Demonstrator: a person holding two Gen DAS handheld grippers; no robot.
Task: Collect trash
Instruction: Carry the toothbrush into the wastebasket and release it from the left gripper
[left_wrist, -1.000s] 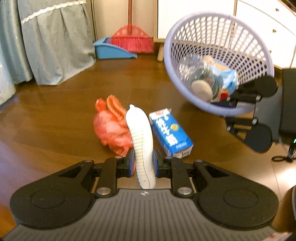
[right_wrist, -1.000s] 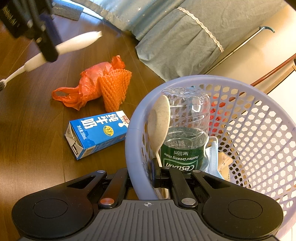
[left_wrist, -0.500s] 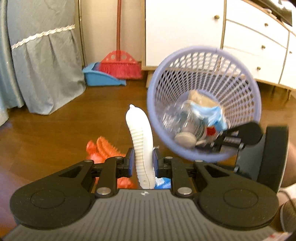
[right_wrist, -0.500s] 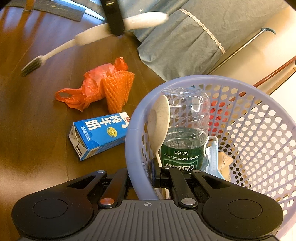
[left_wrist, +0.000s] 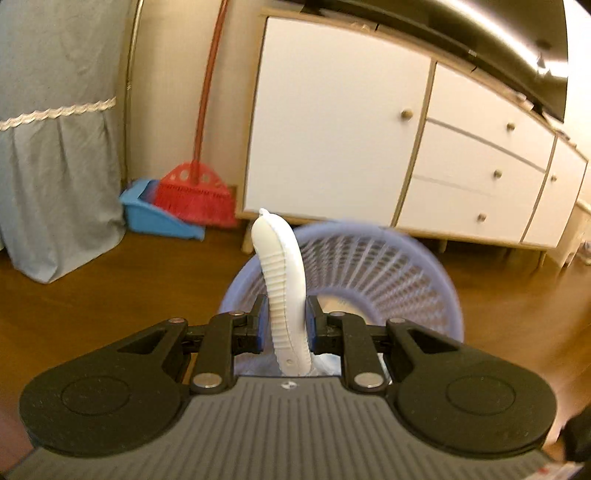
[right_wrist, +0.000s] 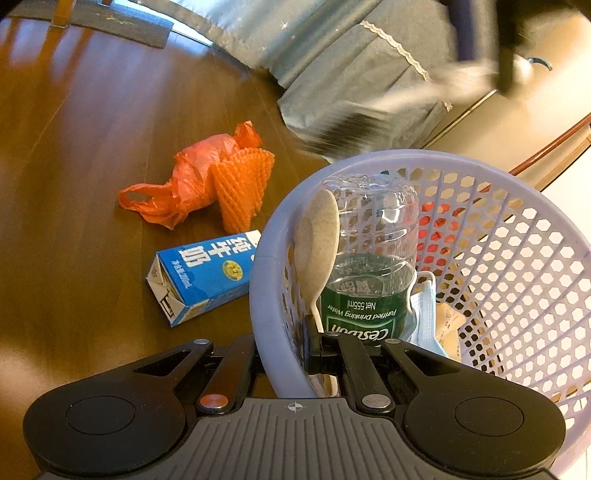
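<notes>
My left gripper (left_wrist: 283, 317) is shut on the ribbed white handle of a toothbrush (left_wrist: 282, 277), held above the lilac mesh basket (left_wrist: 388, 266). In the right wrist view the toothbrush (right_wrist: 351, 129) is a blur over the basket's far rim, bristles down. My right gripper (right_wrist: 280, 350) is shut on the near rim of the basket (right_wrist: 443, 158), which holds a clear bottle (right_wrist: 369, 258), a beige spoon (right_wrist: 317, 240) and a face mask (right_wrist: 424, 314). On the floor to its left lie a blue milk carton (right_wrist: 203, 273), an orange plastic bag (right_wrist: 184, 184) and an orange foam net (right_wrist: 240, 188).
A white cabinet (left_wrist: 332, 129) on short legs stands behind the basket. A red broom (left_wrist: 195, 192) and blue dustpan (left_wrist: 155, 214) lean by the wall. Grey fabric (left_wrist: 55, 166) hangs at left. A dark rug (right_wrist: 110, 22) lies far across the wooden floor.
My left gripper carried the toothbrush up from near the floor litter to above the basket. The right gripper and basket stayed nearly still.
</notes>
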